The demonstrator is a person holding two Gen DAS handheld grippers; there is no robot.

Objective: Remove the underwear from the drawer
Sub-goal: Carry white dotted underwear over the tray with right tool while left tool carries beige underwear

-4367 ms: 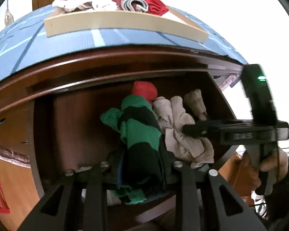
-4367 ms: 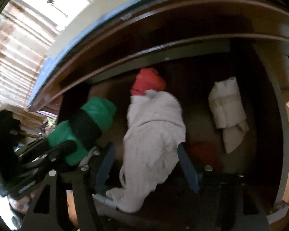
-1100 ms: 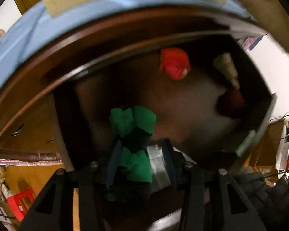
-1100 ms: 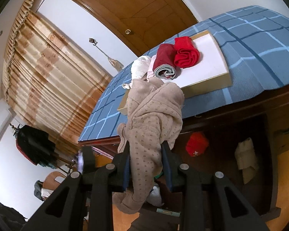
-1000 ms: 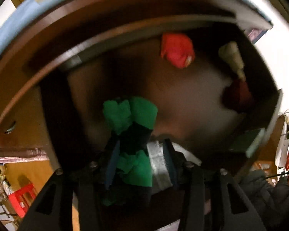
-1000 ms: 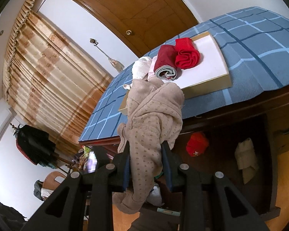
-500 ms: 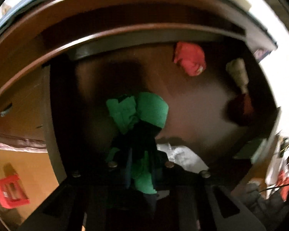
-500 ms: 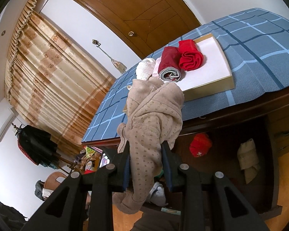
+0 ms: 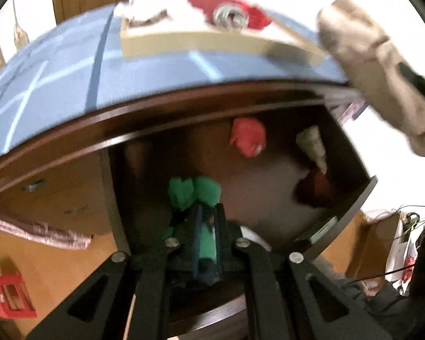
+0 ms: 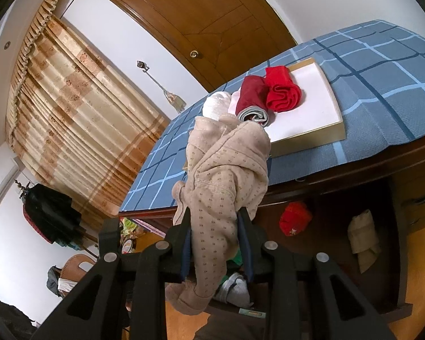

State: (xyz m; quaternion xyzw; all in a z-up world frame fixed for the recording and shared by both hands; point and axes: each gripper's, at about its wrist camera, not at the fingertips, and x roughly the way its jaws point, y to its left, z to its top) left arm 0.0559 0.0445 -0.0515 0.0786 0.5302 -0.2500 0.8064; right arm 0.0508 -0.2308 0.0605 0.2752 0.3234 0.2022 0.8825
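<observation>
My left gripper [image 9: 207, 212] is shut on the green and black striped underwear [image 9: 194, 191], held above the open dark wooden drawer [image 9: 351, 198]. A red piece [image 9: 248, 137], a beige piece [image 9: 311, 144] and a dark red piece [image 9: 314, 188] lie on the drawer floor. My right gripper [image 10: 215, 218] is shut on the beige dotted underwear [image 10: 223, 170], held up in front of the bed; that same piece shows at the upper right in the left wrist view [image 9: 374, 65]. In the right wrist view the drawer [image 10: 399, 255] holds the red piece [image 10: 294, 218] and the beige piece [image 10: 364, 235].
A shallow cardboard box [image 10: 308, 124] sits on the blue checked bedspread [image 10: 382, 79] with rolled red [image 10: 283, 89], dark red and white garments in it. A wooden door [image 10: 212, 17] and curtains [image 10: 70, 107] stand behind. A red stool [image 9: 8, 294] is on the floor at left.
My left gripper closed on the green underwear and rose out of the drawer, so the bed top and the box came into view. The right gripper kept still with its beige piece.
</observation>
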